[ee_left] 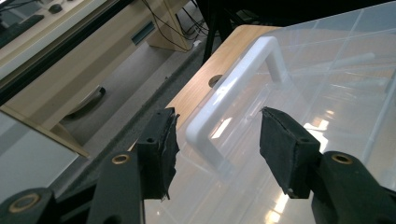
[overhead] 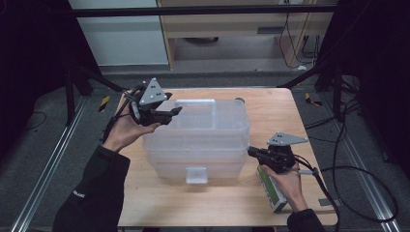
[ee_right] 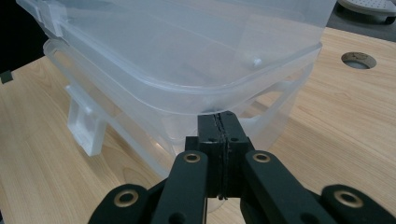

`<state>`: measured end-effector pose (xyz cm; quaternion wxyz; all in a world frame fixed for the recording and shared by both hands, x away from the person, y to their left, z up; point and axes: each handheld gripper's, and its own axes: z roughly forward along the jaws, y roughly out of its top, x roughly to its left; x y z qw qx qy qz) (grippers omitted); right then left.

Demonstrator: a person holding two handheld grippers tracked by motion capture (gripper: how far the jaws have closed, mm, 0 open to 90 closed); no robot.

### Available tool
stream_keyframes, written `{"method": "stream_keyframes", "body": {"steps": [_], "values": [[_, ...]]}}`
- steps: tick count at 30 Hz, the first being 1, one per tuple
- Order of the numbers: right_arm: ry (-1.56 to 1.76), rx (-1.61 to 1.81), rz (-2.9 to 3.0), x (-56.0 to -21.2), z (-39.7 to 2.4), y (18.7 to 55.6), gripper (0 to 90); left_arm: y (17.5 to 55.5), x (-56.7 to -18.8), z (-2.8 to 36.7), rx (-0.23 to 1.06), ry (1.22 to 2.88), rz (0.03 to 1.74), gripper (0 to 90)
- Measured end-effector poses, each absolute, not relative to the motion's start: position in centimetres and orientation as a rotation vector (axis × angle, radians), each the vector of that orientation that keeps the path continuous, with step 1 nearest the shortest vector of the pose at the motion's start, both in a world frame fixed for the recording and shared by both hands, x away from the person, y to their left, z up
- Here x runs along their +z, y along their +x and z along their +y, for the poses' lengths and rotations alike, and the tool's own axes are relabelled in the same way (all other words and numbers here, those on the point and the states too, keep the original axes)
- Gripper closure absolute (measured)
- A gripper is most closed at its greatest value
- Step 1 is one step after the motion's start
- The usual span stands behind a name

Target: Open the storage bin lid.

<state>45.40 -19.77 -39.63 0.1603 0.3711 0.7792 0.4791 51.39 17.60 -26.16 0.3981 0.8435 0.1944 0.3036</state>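
Jaws of the left gripper (ee_left: 215, 144) stand apart, empty, above the white handle (ee_left: 233, 93) of the clear plastic box (overhead: 198, 140) mid-table (overhead: 154, 203); right gripper (ee_right: 219, 122) at four o'clock, jaws together, tips touching the box's lid rim (ee_right: 196, 105).

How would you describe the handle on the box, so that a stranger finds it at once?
On the wooden table stands a clear plastic box. On its lid, toward the far edge, lies a flat U-shaped handle. It is solid white, while the box around it is see-through.
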Motion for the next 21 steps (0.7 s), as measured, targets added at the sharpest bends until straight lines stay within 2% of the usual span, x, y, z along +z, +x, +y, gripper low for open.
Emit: {"method": "stream_keyframes", "body": {"steps": [10, 21], "values": [[1.061, 1.359, 2.228, -39.7, -19.7, 45.4, 89.7, 49.8, -27.6, 20.8, 0.772, 1.962, 0.698, 46.8], [1.068, 1.354, 2.233, -39.7, -19.6, 45.4, 89.7, 47.4, -28.5, 25.2, 0.846, 1.701, 0.869, 49.6]]}}
